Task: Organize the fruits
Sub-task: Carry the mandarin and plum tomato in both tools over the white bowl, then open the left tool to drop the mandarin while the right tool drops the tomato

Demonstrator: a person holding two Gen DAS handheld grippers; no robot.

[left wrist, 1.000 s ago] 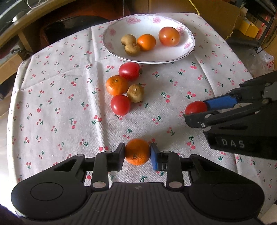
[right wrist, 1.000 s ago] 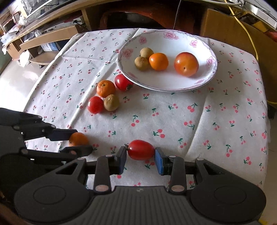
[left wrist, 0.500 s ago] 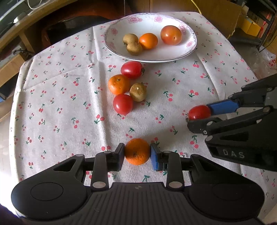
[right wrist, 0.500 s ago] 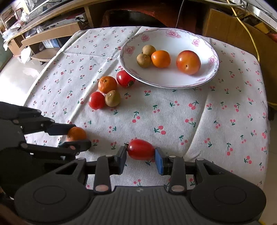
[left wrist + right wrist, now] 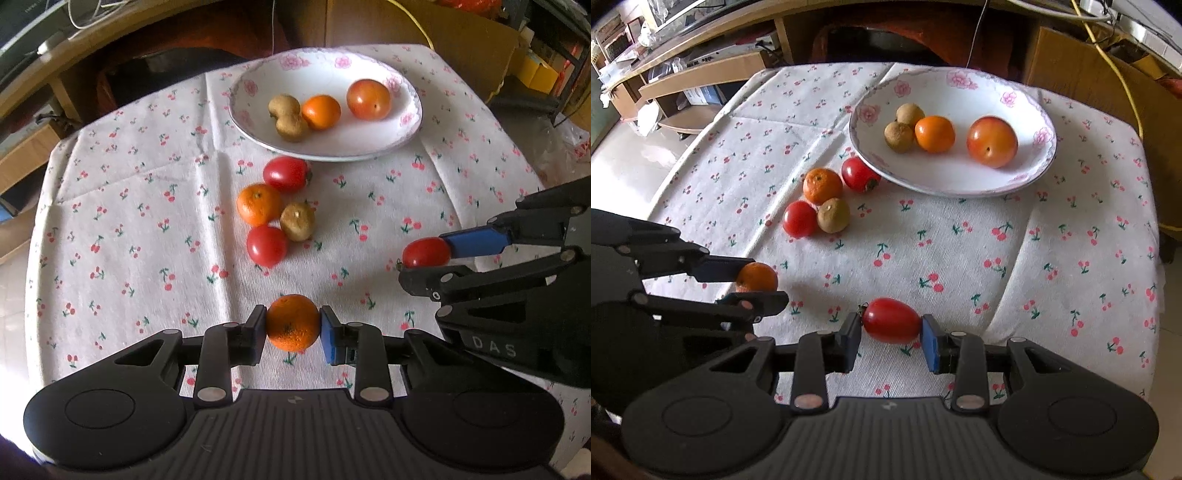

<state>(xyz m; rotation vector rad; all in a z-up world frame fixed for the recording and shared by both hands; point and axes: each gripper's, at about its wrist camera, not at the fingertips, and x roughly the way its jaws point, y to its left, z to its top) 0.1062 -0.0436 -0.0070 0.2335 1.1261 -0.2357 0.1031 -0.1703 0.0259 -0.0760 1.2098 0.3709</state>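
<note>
My left gripper point(image 5: 293, 324) has a small orange point(image 5: 293, 322) between its pads, which press on it as the jaws close, just above the cherry-print cloth. My right gripper point(image 5: 892, 322) is shut on an oval red tomato point(image 5: 892, 320) near the table's front. Each gripper shows in the other's view: the right gripper point(image 5: 424, 258) with its tomato, the left gripper point(image 5: 755, 278) with its orange. A white flowered plate point(image 5: 332, 157) at the back holds two brown fruits, an orange and a large red-orange fruit.
On the cloth in front of the plate lies a cluster: a tomato point(image 5: 286, 173), an orange point(image 5: 258, 204), a brown fruit point(image 5: 297, 220) and another tomato point(image 5: 266, 245). Cardboard boxes point(image 5: 1071, 66) and wooden shelves point(image 5: 701, 74) surround the table.
The left gripper with its orange has drifted slightly toward the fruit cluster. The right gripper and its tomato have kept still.
</note>
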